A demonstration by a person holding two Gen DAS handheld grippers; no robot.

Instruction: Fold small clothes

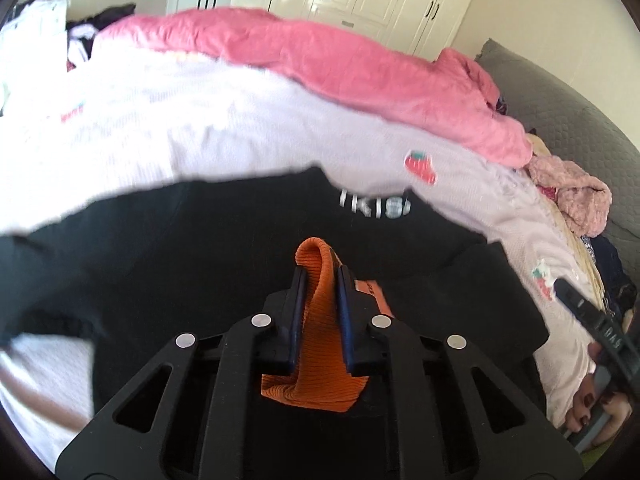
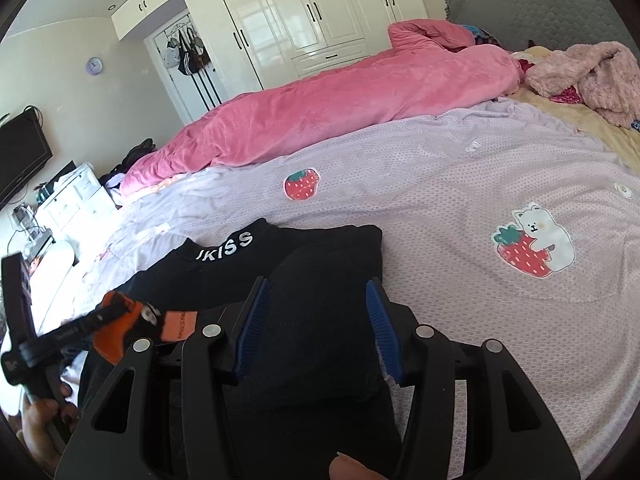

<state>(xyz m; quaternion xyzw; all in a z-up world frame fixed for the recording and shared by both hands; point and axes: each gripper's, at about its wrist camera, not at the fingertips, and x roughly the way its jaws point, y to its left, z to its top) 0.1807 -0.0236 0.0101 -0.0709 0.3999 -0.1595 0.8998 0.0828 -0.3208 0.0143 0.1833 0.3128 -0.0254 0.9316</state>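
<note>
The left gripper (image 1: 323, 276) pinches a fold of orange ribbed knit cloth (image 1: 320, 344) between its pads, held above the black top (image 1: 180, 248) that lies flat on the lilac bedspread (image 2: 420, 184). To the right, the right gripper (image 2: 318, 292) stands spread, its blue pads on either side of the black top's folded part, gripping nothing. White letters at the top's collar read "UKISS" (image 2: 225, 247). The bedspread carries a strawberry patch (image 2: 301, 184) and a bear-with-strawberry patch (image 2: 534, 240).

One black top (image 2: 248, 276), one orange knit garment (image 1: 320, 316), one pink duvet (image 2: 320, 116), two strawberry patches (image 2: 302, 184).
</note>
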